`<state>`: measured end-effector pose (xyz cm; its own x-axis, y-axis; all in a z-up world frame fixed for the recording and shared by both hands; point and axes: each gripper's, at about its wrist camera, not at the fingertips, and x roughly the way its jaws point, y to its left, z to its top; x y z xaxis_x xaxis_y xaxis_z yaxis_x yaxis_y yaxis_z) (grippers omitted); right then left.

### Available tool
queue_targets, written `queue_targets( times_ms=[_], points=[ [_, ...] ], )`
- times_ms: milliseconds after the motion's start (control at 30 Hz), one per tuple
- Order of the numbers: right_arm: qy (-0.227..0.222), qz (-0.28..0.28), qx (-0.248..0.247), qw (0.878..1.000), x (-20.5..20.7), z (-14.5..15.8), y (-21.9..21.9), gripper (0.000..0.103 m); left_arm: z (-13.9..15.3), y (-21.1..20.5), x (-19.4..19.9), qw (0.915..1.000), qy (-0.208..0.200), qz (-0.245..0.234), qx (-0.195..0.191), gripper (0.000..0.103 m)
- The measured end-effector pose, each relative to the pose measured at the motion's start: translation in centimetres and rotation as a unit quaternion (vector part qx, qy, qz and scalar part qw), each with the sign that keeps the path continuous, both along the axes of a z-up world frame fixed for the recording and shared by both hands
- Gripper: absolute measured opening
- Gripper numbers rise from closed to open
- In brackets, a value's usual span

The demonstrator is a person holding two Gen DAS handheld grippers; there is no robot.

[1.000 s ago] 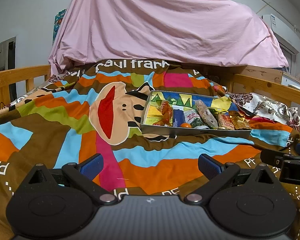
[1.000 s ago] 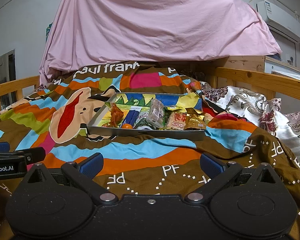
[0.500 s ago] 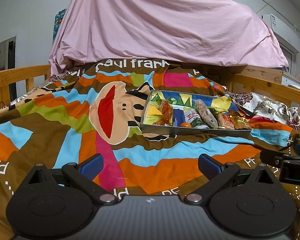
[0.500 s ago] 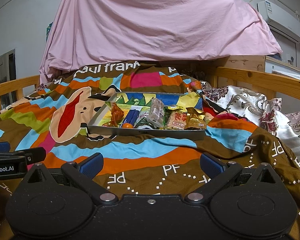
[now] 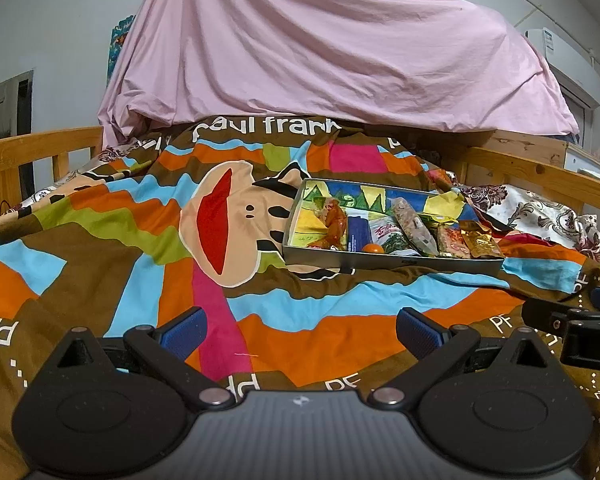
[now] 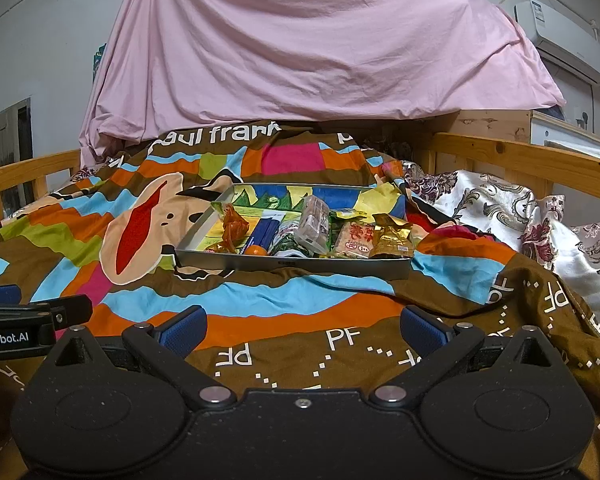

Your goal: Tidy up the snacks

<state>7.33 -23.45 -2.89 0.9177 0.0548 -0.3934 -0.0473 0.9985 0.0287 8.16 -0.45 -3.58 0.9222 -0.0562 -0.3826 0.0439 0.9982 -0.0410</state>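
A shallow grey tray [image 5: 392,262] [image 6: 292,266] lies on the colourful bed cover, ahead of both grippers. It holds several snack packets: an orange-brown packet [image 5: 334,222] [image 6: 234,226] at the left, a blue packet [image 5: 358,232] [image 6: 266,232], a clear packet [image 6: 314,224], a red-and-white packet [image 6: 356,240], a gold packet [image 5: 480,242] [image 6: 392,236] at the right, and a small orange ball [image 5: 372,249] [image 6: 257,251] at the front wall. My left gripper [image 5: 300,332] is open and empty, low over the cover. My right gripper [image 6: 302,330] is open and empty beside it.
The bed has wooden rails on the left [image 5: 40,148] and right [image 6: 520,160]. A large pink sheet [image 5: 332,52] drapes over something behind the tray. A white floral blanket [image 6: 520,216] lies at the right. An air conditioner [image 6: 556,36] hangs on the wall.
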Motion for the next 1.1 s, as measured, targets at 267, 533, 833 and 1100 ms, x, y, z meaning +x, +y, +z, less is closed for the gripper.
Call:
queue_targets(
  times_ms=[267,533,833,1100],
  points=[
    [0.0,0.0,0.0,1.0,0.01,0.03,-0.02,0.102,-0.03,-0.02,-0.01,1.0,0.0,0.0,0.0,0.103],
    [0.001,0.0,0.0,1.0,0.02,0.03,0.0,0.102,-0.01,-0.02,0.0,1.0,0.001,0.0,0.001,0.103],
    [0.001,0.0,0.0,1.0,0.03,0.04,0.03,0.102,-0.16,0.04,0.01,1.0,0.003,0.0,-0.002,0.103],
    [0.002,0.0,-0.001,1.0,0.04,0.03,0.06,0.102,-0.33,-0.06,-0.08,1.0,0.004,-0.002,0.0,0.103]
  ],
)
